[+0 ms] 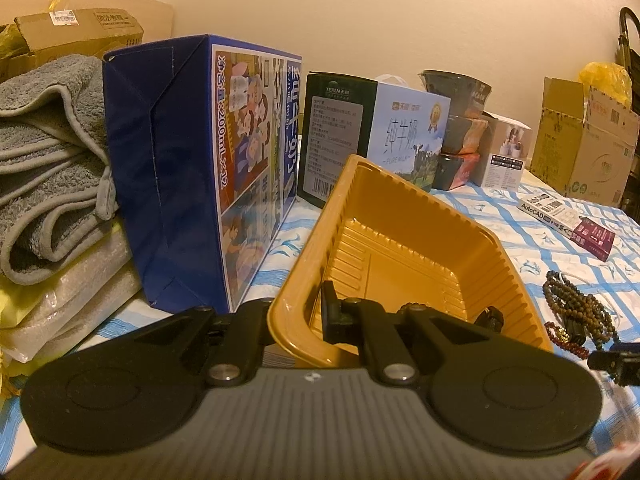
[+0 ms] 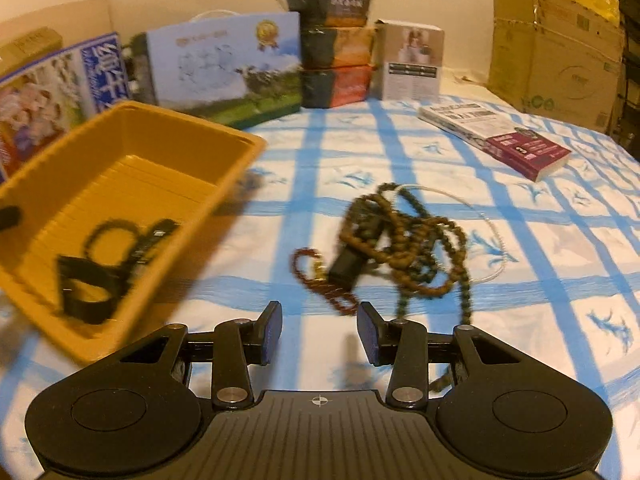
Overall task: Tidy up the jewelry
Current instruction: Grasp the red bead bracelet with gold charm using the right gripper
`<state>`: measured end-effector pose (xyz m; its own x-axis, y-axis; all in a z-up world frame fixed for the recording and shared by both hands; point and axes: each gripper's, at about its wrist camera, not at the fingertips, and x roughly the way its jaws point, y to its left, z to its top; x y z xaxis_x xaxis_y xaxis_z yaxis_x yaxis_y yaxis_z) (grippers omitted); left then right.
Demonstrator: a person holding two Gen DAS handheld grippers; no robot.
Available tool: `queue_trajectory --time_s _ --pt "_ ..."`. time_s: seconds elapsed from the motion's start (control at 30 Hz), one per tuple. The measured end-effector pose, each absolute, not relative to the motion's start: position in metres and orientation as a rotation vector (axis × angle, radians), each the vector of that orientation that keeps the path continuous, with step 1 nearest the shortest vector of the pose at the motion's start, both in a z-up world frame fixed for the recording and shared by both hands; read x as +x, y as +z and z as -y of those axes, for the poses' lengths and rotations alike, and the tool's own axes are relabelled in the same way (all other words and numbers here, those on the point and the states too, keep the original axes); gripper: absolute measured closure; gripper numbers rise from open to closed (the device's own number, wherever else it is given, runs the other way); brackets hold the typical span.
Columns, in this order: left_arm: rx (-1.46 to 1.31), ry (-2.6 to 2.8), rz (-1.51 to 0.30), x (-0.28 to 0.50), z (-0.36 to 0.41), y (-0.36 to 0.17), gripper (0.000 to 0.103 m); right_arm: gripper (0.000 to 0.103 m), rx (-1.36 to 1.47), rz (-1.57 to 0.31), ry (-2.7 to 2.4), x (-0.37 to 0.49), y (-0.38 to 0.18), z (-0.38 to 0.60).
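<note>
- A lived-in home room, used partly for storage.
- Blue-checked cloth [image 2: 400, 152] covers the surface.
- Behind the cloth: milk cartons [image 1: 404, 136], folded grey towel [image 1: 48, 160].
- At the cloth's right end: cardboard boxes [image 2: 552, 52].

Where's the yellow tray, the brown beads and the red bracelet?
Tray [image 2: 168, 118]: right wrist view, on the bare far inner wall.
Brown beads [image 2: 430, 236]: right wrist view, on the middle of the tangled pile.
Red bracelet [image 2: 302, 274]: right wrist view, on its left curve.
</note>
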<state>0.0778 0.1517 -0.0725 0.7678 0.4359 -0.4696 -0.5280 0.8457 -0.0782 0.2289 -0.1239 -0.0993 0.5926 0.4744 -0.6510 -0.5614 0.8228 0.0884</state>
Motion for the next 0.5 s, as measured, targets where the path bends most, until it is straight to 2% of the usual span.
queue_trajectory --time_s 0.5 --pt "-0.206 0.527 -0.456 0.078 -0.151 -0.073 0.094 0.061 -0.161 -0.762 0.655 0.266 -0.122 0.109"
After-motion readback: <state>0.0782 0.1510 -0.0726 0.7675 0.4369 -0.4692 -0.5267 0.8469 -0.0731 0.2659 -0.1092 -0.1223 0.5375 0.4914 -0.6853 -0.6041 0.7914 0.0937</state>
